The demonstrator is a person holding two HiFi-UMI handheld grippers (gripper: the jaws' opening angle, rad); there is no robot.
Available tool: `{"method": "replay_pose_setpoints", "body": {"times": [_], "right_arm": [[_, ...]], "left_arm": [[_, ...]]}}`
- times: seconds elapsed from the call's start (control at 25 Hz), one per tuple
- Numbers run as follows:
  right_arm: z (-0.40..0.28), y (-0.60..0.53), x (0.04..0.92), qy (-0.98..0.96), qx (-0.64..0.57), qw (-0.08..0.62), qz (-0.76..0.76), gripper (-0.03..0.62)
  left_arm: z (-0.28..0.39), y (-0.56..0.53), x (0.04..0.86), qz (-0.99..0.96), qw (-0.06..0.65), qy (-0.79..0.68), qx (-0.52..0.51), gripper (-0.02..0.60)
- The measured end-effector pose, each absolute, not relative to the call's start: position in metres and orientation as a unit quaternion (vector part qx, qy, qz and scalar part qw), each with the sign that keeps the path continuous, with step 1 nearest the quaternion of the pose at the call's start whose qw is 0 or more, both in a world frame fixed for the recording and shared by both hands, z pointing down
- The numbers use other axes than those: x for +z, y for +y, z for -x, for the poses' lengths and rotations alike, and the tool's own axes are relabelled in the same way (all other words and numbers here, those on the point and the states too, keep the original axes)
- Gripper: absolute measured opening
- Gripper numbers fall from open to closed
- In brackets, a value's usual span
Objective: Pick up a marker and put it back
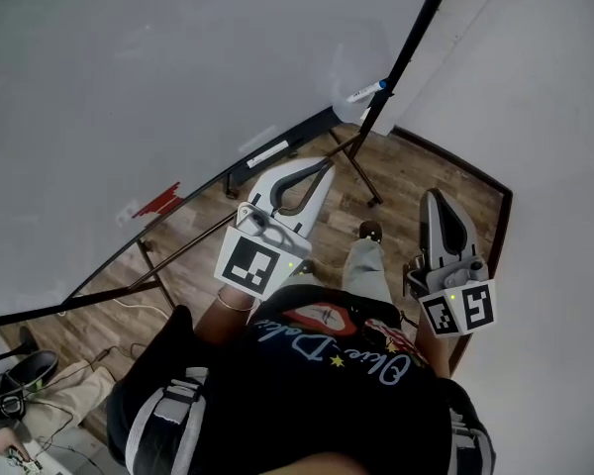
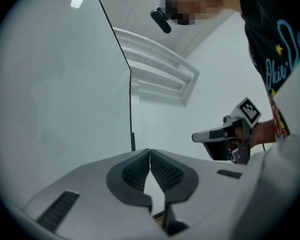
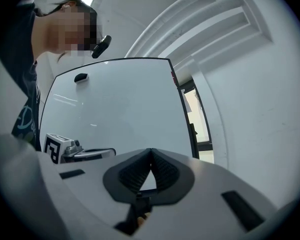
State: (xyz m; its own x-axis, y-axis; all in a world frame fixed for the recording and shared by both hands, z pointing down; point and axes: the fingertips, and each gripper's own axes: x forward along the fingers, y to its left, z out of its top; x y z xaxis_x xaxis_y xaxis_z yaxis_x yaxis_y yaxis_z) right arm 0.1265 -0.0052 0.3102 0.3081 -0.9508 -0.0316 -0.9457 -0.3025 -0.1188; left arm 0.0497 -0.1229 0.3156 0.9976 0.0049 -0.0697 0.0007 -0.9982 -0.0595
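- a large white whiteboard [image 1: 178, 67] in a thin black metal frame fills the upper left of the head view, standing on black tubular legs [image 1: 364, 176].
- a plain white wall [image 1: 554, 117] runs down the right side and meets the board's far end in a corner.
- a brown wood-plank floor [image 1: 416, 171] shows between board and wall.
- a person in a dark printed t-shirt [image 1: 307, 384] stands facing the corner, holding both tools level out in front.
- the left gripper [image 1: 327, 166], pale grey with a square-marker cube, has its ribbed black pads [image 2: 140, 171] closed tip to tip with nothing between them, pointing toward the board's lower edge.
- the right gripper [image 1: 433, 198], of the same make, is likewise closed and empty, its pads [image 3: 162, 173] meeting at the tips.
- a white marker with a blue cap [image 1: 366, 91] lies on the board's ledge at its far right end, beside the black frame post, well apart from both grippers.
- a small red item [image 1: 158, 203] sits lower along the same ledge.
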Motion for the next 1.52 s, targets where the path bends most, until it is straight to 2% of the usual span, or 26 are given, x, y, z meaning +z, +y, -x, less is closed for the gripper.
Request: {"method": "replay_pose_setpoints", "body": {"times": [0.32, 0.92, 1.44, 1.52], "right_arm": [[-0.174, -0.036, 0.308, 0.640, -0.018, 0.063, 0.765, 0.000], [-0.246, -0.091, 0.324, 0.731, -0.034, 0.057, 0.679, 0.002], [-0.268, -0.140, 0.348, 0.797, -0.052, 0.037, 0.601, 0.005], [-0.268, -0.148, 0.355, 0.807, -0.059, 0.032, 0.586, 0.028]], "left_arm": [[-0.080, -0.138, 0.317, 0.996, 0.057, 0.061, 0.016, 0.003], [-0.135, -0.161, 0.319, 0.984, 0.057, 0.167, 0.005, 0.003], [-0.147, -0.174, 0.319, 0.963, 0.062, 0.262, -0.003, 0.003], [-0.147, -0.176, 0.320, 0.959, 0.061, 0.278, -0.007, 0.003]]}}
